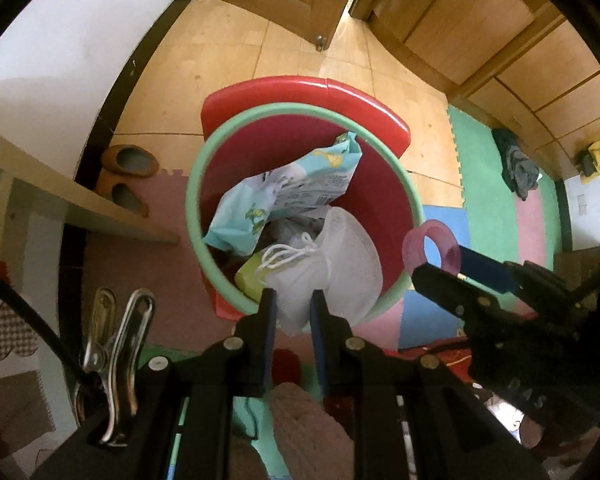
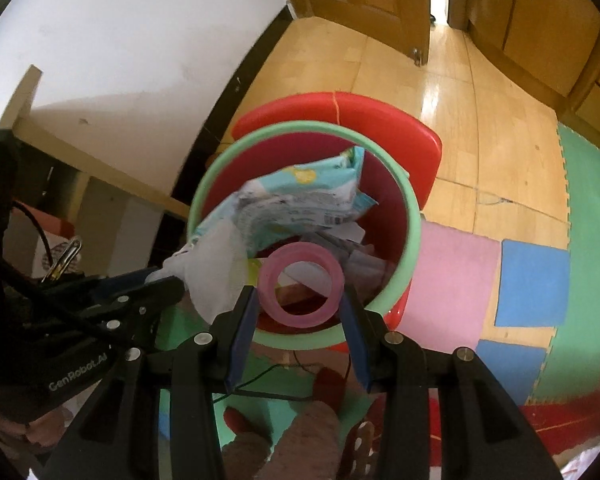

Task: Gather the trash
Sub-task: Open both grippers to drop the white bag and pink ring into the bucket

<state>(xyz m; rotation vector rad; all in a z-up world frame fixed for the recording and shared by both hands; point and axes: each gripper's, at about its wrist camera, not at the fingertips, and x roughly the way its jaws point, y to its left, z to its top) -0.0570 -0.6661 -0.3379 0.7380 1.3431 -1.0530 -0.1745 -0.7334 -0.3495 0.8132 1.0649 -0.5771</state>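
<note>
A red bin with a green rim (image 1: 192, 184) (image 2: 414, 236) stands on the floor, holding a pale blue packet (image 1: 300, 188) (image 2: 300, 196) and other rubbish. My left gripper (image 1: 294, 294) is shut on a white mesh drawstring bag (image 1: 332, 264) that hangs over the bin's near rim. My right gripper (image 2: 298, 294) is shut on a pink ring-shaped roll (image 2: 302, 284) above the near edge of the bin. In the left wrist view the right gripper (image 1: 440, 260) and its pink roll (image 1: 432, 248) show just right of the bin. The right wrist view shows the left gripper (image 2: 160, 278) with the white bag (image 2: 216, 268).
A red plastic piece (image 1: 300, 88) stands behind the bin. Brown slippers (image 1: 130, 160) lie by a pale shelf (image 1: 80, 200) on the left. Coloured foam mats (image 2: 532, 280) cover the floor to the right, with a heap of clothes (image 1: 518, 164). A metal clip (image 1: 116, 344) sits near the left gripper.
</note>
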